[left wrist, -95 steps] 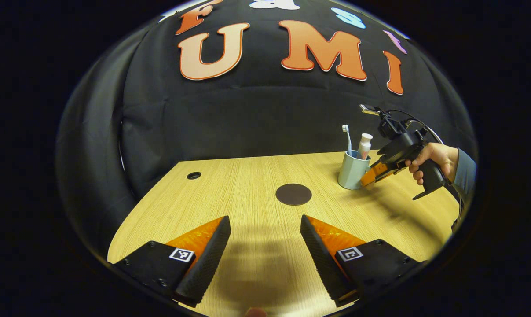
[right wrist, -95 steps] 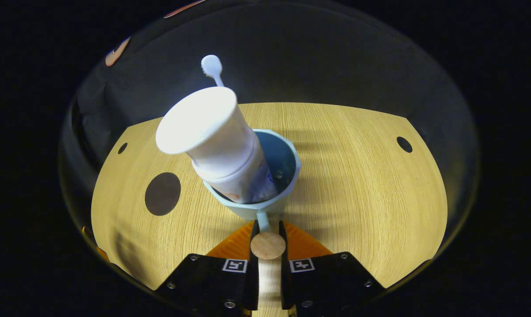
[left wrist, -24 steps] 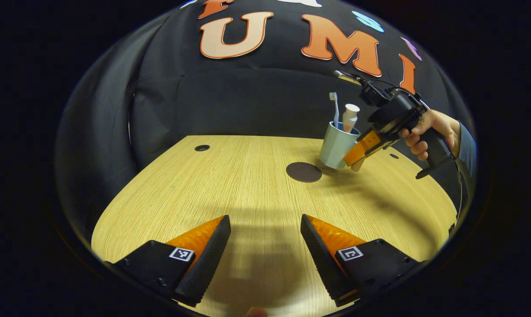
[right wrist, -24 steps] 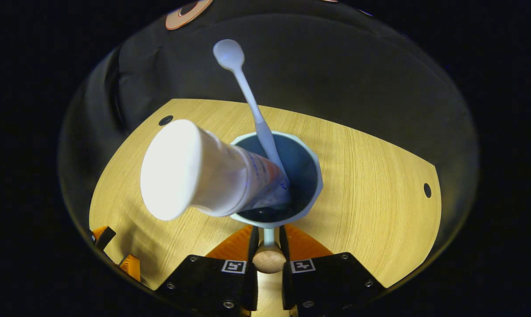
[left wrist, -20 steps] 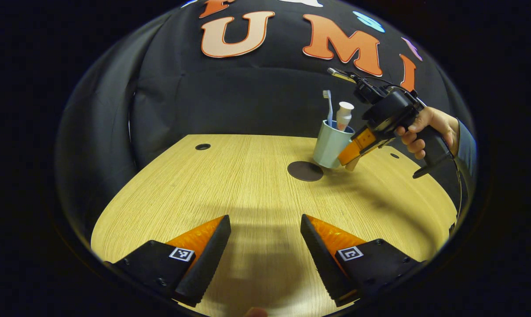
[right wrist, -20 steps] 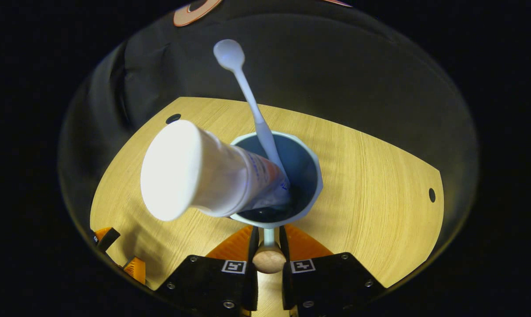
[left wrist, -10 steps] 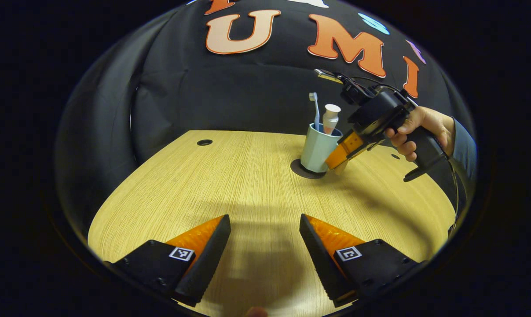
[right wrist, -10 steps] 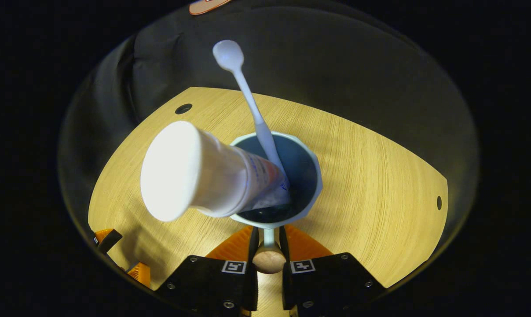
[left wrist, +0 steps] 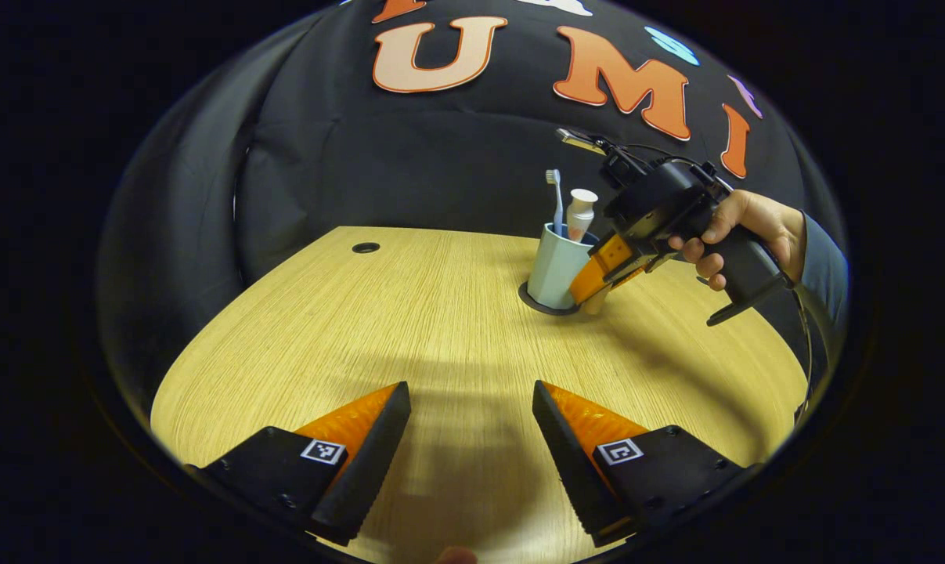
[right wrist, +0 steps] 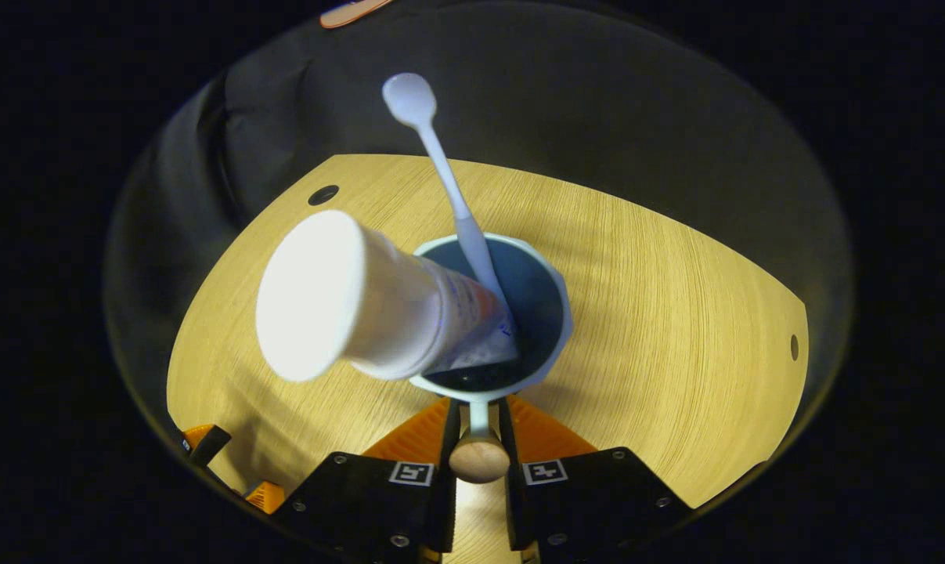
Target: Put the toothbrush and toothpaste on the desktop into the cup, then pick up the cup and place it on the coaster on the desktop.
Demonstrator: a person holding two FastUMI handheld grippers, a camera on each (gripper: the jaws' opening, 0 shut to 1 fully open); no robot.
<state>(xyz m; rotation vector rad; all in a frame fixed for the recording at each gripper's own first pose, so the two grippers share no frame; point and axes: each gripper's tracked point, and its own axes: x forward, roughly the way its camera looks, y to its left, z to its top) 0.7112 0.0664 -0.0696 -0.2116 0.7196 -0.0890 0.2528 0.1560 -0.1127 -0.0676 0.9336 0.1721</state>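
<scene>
Left gripper view: the left gripper [left wrist: 472,439] hovers low over the wooden desktop [left wrist: 378,329] with its jaws spread wide and nothing between them. Ahead of it and to its right, a pale blue cup [left wrist: 556,268] stands on the dark round coaster [left wrist: 536,304], holding a toothbrush [left wrist: 555,196] and a toothpaste tube [left wrist: 579,213], both upright with their tops above the rim. The right gripper [left wrist: 597,274], held by a hand [left wrist: 742,227], meets the cup's right side.

Right gripper view: the right gripper [right wrist: 478,439] is closed narrowly on the cup's [right wrist: 554,290] handle [right wrist: 478,450], which ends in a wooden knob. Directly ahead of its fingers, the toothpaste tube [right wrist: 362,301] leans left out of the cup, and the toothbrush [right wrist: 449,188] rises beyond it. Printing on the tube is too blurred to read. The left gripper's fingertips [right wrist: 206,440] show at lower left.
</scene>
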